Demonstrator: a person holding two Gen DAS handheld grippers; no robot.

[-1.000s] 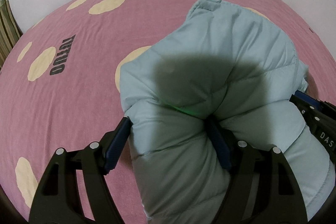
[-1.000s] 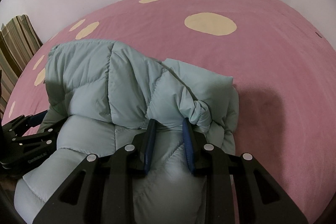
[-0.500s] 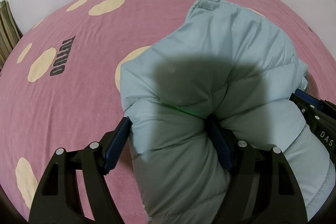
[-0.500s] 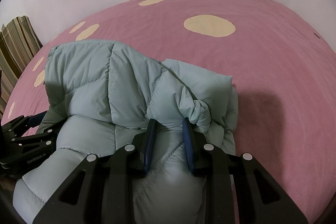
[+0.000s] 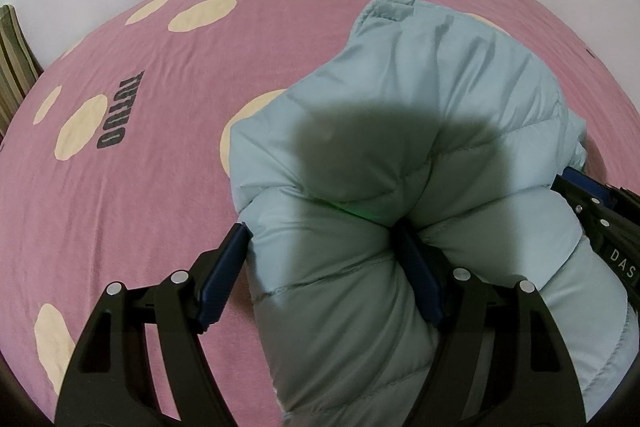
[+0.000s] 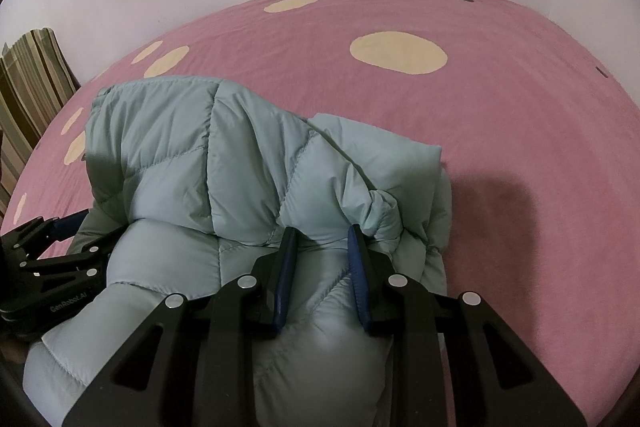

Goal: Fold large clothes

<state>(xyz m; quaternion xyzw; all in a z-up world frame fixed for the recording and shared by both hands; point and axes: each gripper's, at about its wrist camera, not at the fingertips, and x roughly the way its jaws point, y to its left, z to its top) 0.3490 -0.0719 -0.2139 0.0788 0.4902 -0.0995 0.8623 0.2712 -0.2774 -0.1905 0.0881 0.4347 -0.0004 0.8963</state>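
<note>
Both jaws stay clenched on the puffy jacket (image 5: 400,131) — left gripper (image 5: 320,247) wide around a thick roll, right gripper (image 6: 320,239) pinching a narrower ridge; nothing has shifted, so the fold ahead seems paused on the bedsheet (image 6: 520,107).

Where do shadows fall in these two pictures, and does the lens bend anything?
Left wrist view: a dark rounded shadow lies on the puffy jacket just beyond the left gripper. Right wrist view: a soft shadow darkens the pink bedsheet right of the jacket, beyond the right gripper. In both views the fisheye curves the bed into a dome, with black corners.
</note>
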